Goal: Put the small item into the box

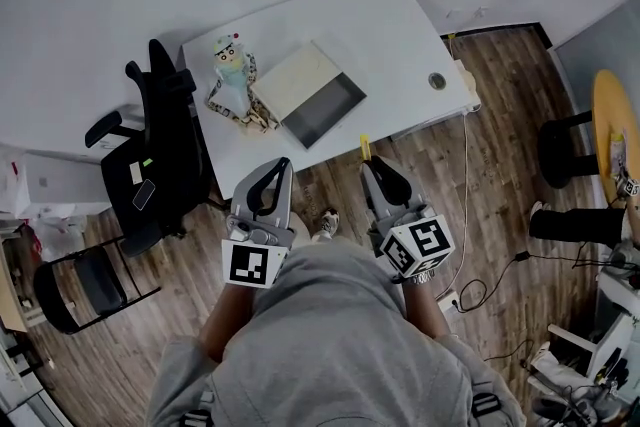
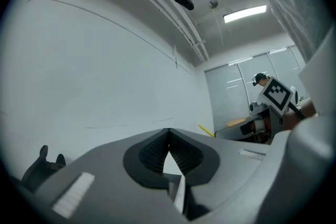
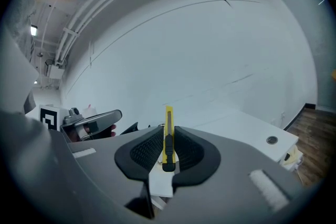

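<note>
- We see our right gripper (image 3: 167, 140) clenched on the yellow utility knife (image 3: 168, 126), lower centre.
- Our left gripper (image 2: 168, 132) is closed on nothing.
- The box (image 1: 310, 93) sits upper centre on the white table (image 1: 400, 25).

Yellow, grey and white

White table (image 1: 400, 25) bears a cream box (image 1: 312, 93), dark grey inside; black chair (image 1: 165, 150) beside the table, brown plank floor (image 1: 500, 115) below it. Knife (image 3: 168, 136) yellow, black slider; left gripper (image 1: 284, 163) and right gripper (image 1: 368, 167) grey, their cubes (image 1: 253, 263) black-and-white patterned.
</note>
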A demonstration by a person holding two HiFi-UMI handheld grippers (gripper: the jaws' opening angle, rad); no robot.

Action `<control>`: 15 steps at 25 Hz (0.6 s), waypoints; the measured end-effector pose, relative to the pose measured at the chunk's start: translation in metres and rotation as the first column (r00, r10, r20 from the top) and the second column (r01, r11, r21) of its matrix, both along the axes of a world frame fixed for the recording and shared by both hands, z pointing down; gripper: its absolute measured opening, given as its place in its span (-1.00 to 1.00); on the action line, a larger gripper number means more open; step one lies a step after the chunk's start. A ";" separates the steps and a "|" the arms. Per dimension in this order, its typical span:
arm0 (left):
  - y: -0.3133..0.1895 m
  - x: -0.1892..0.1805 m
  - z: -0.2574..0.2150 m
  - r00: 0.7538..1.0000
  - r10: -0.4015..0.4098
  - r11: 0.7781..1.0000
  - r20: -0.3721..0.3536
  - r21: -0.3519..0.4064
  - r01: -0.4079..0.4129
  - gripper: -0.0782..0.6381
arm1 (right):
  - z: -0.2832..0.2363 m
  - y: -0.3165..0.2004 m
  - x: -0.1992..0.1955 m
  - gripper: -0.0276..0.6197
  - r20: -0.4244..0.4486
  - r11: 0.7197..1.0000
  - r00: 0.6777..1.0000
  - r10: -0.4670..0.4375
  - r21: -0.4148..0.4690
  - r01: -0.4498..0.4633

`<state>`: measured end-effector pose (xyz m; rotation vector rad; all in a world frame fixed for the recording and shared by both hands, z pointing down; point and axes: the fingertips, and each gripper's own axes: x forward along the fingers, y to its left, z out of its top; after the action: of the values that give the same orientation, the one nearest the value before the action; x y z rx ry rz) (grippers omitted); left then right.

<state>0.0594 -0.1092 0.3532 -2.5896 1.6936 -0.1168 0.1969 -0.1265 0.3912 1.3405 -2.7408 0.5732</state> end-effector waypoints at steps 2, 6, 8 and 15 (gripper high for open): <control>-0.004 -0.001 0.004 1.000 0.006 1.000 0.000 -0.009 -0.006 -0.77 | 0.003 -0.004 -0.002 -0.66 0.001 1.000 1.000 0.000 -0.008 0.000; -0.017 -0.003 0.011 1.000 0.019 0.999 -0.008 -0.026 -0.019 -0.77 | 0.008 -0.018 -0.008 -0.66 -0.020 1.000 1.000 0.001 -0.021 -0.001; -0.025 -0.005 0.012 0.999 0.032 0.999 -0.010 -0.029 -0.032 -0.77 | 0.011 -0.026 -0.010 -0.66 -0.033 0.999 0.999 0.012 -0.032 -0.013; -0.072 -0.013 0.019 0.996 0.083 0.995 -0.023 -0.060 -0.084 -0.77 | 0.014 -0.063 -0.025 -0.66 -0.079 0.998 0.996 0.041 -0.048 -0.045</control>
<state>0.0465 -0.1810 0.3726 -2.7099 1.6100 -0.1411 0.1719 -0.1892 0.4051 1.3826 -2.6247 0.5747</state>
